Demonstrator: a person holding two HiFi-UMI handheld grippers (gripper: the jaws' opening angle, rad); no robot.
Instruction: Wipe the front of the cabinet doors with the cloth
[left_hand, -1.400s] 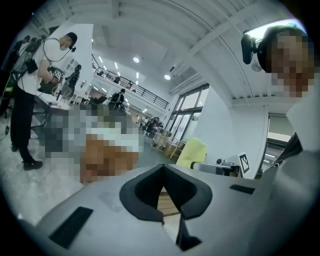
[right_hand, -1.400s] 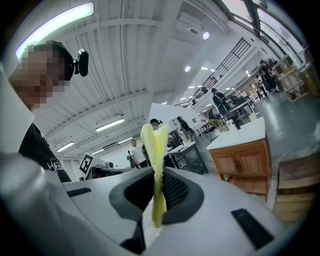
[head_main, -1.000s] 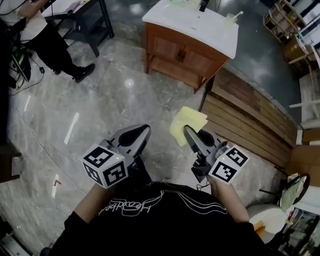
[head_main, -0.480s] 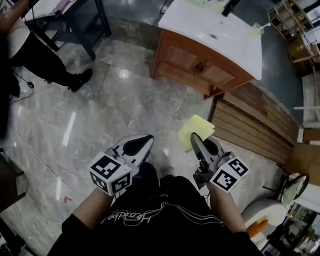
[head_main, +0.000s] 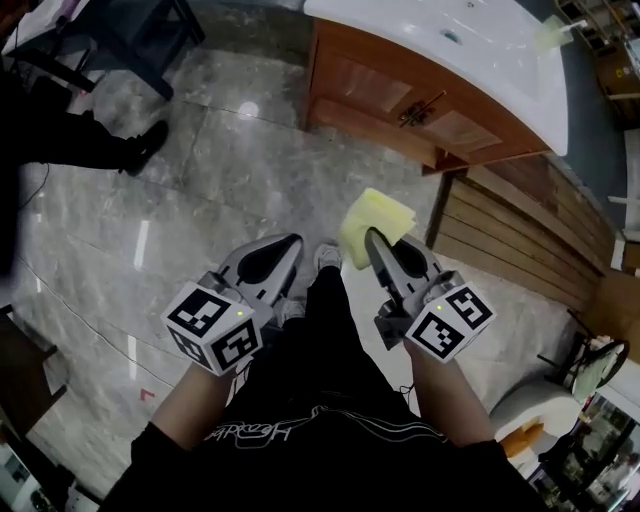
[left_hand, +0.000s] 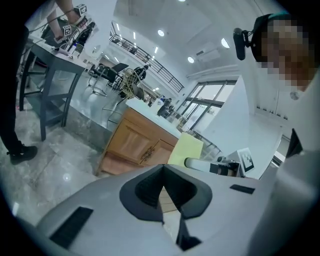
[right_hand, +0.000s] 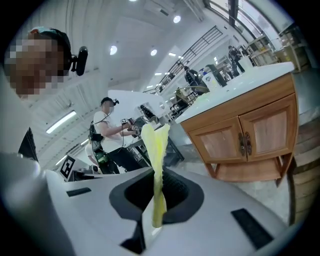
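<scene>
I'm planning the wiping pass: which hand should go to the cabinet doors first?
Right. The right claw is shut on the yellow cloth and faces the cabinet doors; the left claw is shut and empty.

Open marble floor (head_main: 200, 220) across the left and middle of the head view, free up to the cabinet doors (head_main: 365, 85) at top centre. Overhung above by the white countertop (head_main: 480, 45). Blocked at the right by a dark upright post (head_main: 436, 210) and wooden slats (head_main: 520, 250) just beside those doors. At upper left, well apart, a person's legs (head_main: 70, 150) and a dark table (head_main: 130, 30). Just ahead of the right gripper (head_main: 372, 240), only its own pinched cloth (head_main: 385, 212).
</scene>
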